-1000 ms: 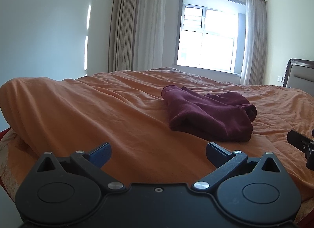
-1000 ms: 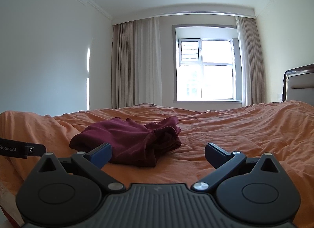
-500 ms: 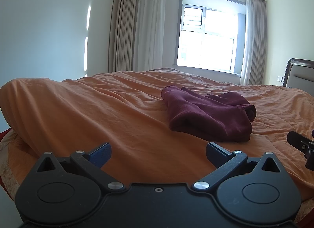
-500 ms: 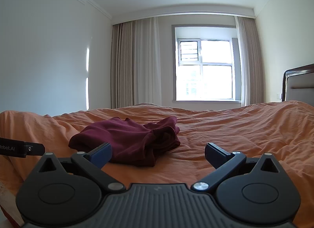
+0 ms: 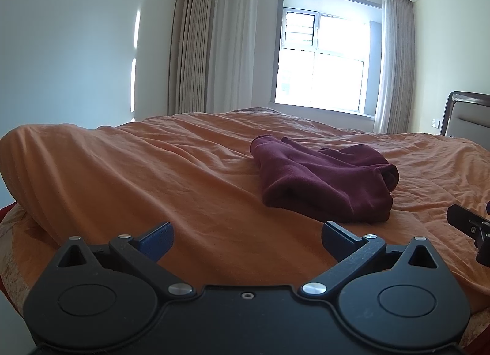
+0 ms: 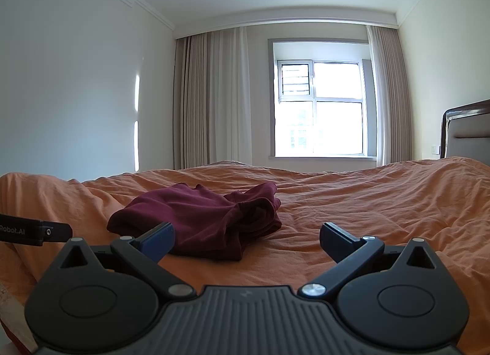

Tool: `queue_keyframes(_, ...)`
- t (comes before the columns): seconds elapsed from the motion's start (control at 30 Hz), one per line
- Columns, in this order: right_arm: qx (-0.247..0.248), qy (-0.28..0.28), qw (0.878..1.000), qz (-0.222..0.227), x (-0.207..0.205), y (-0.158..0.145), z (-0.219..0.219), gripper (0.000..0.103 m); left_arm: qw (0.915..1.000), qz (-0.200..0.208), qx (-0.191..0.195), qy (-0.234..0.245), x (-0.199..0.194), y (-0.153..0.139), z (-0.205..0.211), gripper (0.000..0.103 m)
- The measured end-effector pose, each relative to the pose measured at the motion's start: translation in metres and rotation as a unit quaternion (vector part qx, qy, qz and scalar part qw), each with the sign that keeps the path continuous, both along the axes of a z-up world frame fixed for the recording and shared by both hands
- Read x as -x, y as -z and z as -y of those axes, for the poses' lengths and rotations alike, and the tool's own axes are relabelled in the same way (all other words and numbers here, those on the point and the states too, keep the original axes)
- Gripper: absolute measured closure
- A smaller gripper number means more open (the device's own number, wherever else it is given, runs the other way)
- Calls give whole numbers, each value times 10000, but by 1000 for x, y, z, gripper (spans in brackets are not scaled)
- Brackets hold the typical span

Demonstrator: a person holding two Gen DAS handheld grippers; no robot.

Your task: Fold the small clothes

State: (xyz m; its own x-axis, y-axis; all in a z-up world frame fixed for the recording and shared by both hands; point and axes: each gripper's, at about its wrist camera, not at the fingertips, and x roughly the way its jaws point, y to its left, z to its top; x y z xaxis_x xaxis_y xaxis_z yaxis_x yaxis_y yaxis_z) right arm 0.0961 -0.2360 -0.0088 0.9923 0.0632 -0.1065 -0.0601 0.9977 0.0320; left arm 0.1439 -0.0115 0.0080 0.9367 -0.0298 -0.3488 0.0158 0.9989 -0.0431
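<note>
A dark maroon garment (image 5: 324,180) lies folded in a thick bundle on the orange bedspread (image 5: 153,177). My left gripper (image 5: 246,237) is open and empty, held low over the bed, short of the garment and to its left. My right gripper (image 6: 246,237) is open and empty, with the garment (image 6: 202,220) just ahead of its left finger. Part of the right gripper shows at the right edge of the left wrist view (image 5: 468,226). Part of the left gripper shows at the left edge of the right wrist view (image 6: 33,229).
The bedspread is wrinkled and humps up at the left (image 5: 46,153). A dark headboard (image 5: 468,116) stands at the right. A bright window (image 6: 321,107) and long curtains (image 6: 214,98) fill the far wall.
Both grippers stay open and nearly still. The garment has not moved on the bed; the views shift only very slightly.
</note>
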Motion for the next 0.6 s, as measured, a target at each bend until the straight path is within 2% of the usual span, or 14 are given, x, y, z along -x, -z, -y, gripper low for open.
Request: queue_keyframes(0.6,-60,41,10000,-26,0,0,3,0,10000,-13,-49,14,0,-1,2,1)
